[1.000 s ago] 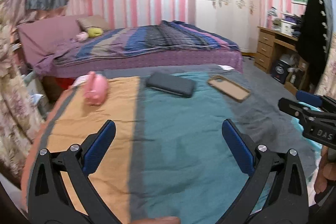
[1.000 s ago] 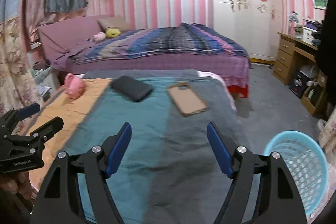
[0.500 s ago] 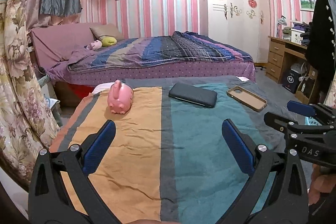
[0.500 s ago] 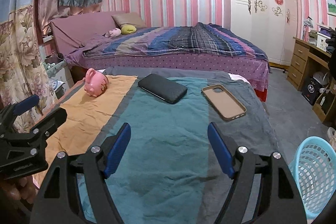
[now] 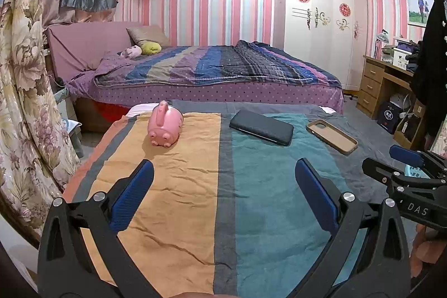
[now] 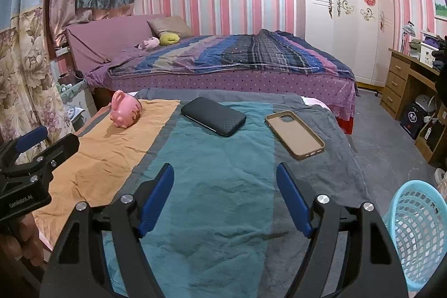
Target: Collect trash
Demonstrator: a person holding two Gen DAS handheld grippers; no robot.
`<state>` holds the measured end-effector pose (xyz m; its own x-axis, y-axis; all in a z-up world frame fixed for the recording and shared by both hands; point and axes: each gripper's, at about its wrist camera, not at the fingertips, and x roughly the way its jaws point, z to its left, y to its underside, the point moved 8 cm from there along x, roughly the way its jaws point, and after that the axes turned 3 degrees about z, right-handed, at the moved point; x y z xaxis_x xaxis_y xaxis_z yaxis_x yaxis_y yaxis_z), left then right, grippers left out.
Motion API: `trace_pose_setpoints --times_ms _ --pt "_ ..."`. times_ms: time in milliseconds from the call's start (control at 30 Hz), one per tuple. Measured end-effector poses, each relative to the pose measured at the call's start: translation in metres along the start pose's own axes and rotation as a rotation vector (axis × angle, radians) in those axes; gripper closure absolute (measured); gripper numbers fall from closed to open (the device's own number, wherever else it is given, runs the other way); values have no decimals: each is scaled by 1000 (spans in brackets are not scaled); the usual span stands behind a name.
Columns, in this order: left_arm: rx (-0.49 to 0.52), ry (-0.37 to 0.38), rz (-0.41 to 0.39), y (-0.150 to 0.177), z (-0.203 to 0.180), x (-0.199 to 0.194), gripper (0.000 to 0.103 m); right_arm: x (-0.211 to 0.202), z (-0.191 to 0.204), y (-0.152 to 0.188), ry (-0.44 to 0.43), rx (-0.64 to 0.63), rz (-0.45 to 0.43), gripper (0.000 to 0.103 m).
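A pink piggy bank (image 5: 164,124) (image 6: 125,109), a black phone (image 5: 261,127) (image 6: 213,116) and a tan phone case (image 5: 331,136) (image 6: 294,134) lie at the far end of a table under a striped cloth (image 5: 195,186) (image 6: 218,180). A light blue mesh basket (image 6: 416,231) stands on the floor at the table's right. My left gripper (image 5: 223,175) is open and empty above the near cloth. My right gripper (image 6: 225,180) is open and empty, also above the near cloth.
A bed with a purple striped cover (image 5: 212,71) stands beyond the table. A floral curtain (image 5: 22,102) hangs at the left. A wooden desk (image 5: 385,85) and a white wardrobe (image 6: 343,13) are at the right. Grey floor (image 6: 385,147) lies right of the table.
Both views have tilted up and drawn back, so the piggy bank, phone and case sit lower and nearer in frame. Both grippers stay open.
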<state>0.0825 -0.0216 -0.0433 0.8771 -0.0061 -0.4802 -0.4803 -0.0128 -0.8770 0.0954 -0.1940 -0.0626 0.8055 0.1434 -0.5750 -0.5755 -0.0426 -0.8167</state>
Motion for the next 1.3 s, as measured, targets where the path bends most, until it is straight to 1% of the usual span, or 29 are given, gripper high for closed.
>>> trace_pose_setpoints --times_ms 533,1300 --pt "0 1 6 0 -4 -1 5 -1 -22 -2 21 16 -12 28" --pt "-16 -6 12 7 0 3 5 -2 -26 -2 30 15 -12 28"
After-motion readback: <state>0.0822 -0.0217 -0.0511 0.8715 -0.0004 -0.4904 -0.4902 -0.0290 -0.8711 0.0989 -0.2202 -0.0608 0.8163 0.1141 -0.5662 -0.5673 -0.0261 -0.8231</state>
